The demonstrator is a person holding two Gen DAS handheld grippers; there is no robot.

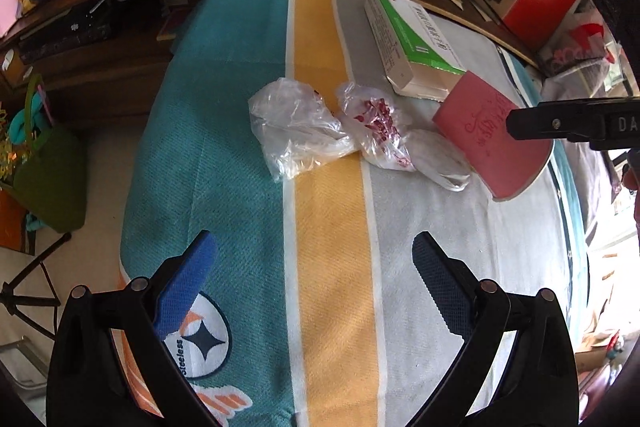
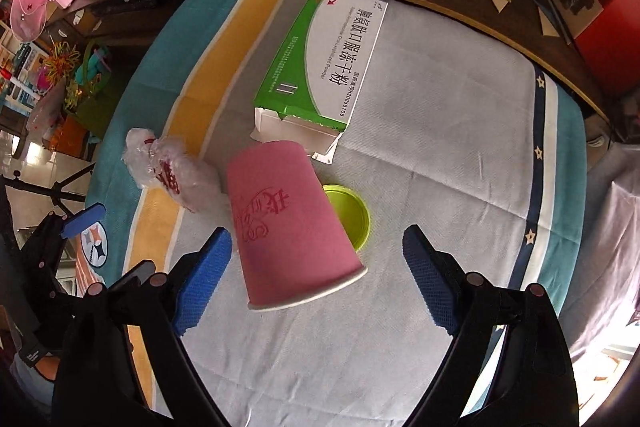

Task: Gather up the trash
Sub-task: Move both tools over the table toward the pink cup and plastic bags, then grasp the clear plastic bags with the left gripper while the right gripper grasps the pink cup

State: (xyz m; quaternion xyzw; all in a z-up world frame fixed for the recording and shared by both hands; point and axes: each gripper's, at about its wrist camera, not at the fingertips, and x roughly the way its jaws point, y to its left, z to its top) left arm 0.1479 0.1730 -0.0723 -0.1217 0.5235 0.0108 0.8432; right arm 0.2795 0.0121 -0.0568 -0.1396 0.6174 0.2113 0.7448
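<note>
**A:** What does the left gripper see?

**B:** The left gripper (image 1: 314,281) points steeply down at a striped cloth (image 1: 224,155) in teal, yellow and grey. Its blue-padded fingers stand wide apart with only cloth between them, so it is released and holds nothing. Ahead of its fingertips lie two crumpled plastic bags: a clear bag (image 1: 294,127) and, touching it on the right, a red-printed bag (image 1: 380,129). Further ahead and to the right lies a green and white carton (image 1: 412,45), with a pink paper cup (image 1: 480,135) on its side just beside it. The black tip of the other gripper crosses in front of the cup at the right edge.

**A:** And the right gripper?

**B:** The right gripper (image 2: 316,263) also points nearly straight down. The pink paper cup (image 2: 288,219) lies on its side, its open rim reaching into the gap between the fingers. The fingers stand apart on either side; the left pad (image 2: 204,279) is close to the cup's wall, the right pad well clear. It grips nothing. A lime-green lid (image 2: 352,215) lies flat, partly hidden under the cup. Ahead of the cup sits the carton (image 2: 324,63), its torn end facing the gripper. The bags (image 2: 168,171) lie ahead to the left, and the left gripper shows at the far left edge.
</note>
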